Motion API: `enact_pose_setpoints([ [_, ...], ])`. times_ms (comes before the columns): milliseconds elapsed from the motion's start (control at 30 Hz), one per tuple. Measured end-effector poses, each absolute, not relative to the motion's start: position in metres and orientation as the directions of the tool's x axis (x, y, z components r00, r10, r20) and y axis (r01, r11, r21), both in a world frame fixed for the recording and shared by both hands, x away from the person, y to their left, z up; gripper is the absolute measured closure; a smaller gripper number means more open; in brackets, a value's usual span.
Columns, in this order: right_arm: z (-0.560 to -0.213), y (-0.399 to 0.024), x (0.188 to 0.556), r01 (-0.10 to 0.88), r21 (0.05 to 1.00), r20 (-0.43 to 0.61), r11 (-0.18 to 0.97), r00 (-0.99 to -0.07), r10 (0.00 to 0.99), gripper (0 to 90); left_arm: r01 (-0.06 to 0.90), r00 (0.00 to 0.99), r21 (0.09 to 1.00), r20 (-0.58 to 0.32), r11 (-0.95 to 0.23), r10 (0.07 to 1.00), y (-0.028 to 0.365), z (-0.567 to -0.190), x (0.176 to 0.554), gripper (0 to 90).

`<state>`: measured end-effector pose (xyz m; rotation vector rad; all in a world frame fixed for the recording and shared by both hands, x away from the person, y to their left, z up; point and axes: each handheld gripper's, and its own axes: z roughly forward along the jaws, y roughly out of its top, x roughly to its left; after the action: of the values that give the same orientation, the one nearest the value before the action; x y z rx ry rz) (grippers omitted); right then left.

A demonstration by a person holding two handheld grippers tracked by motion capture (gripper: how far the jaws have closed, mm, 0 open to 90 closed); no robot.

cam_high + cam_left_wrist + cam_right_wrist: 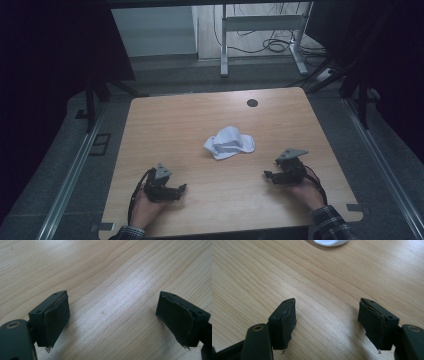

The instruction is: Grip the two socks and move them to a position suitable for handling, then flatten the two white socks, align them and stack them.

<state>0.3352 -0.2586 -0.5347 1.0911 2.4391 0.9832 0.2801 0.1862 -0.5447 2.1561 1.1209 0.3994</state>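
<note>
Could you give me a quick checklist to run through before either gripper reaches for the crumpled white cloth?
1. Left gripper open, nothing between the jaws: ok.
2. Right gripper open, nothing between the jaws: ok.
3. White cloth lies free on the table, apart from both grippers: ok.
4. Bare wood between each gripper and the cloth: ok.
5. Which cloth edge or corner to pinch: cannot tell, it is bunched up.

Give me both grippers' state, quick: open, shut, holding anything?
Left gripper: jaws open, nothing between them, bare table below.
Right gripper: jaws open, holding nothing; the white cloth lies apart on the table.
</note>
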Motion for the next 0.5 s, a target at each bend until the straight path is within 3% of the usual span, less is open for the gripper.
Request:
enact_pose_setpoints([
  [500, -0.5355, -0.26, 0.336, 0.533, 0.695, 0.007, 0.482, -0.676, 0.737, 29.6, 0.607, 0.586, 0.68, -0.035, -0.41, 0.81, 0.186, -0.5447, 0.2807, 11.2],
])
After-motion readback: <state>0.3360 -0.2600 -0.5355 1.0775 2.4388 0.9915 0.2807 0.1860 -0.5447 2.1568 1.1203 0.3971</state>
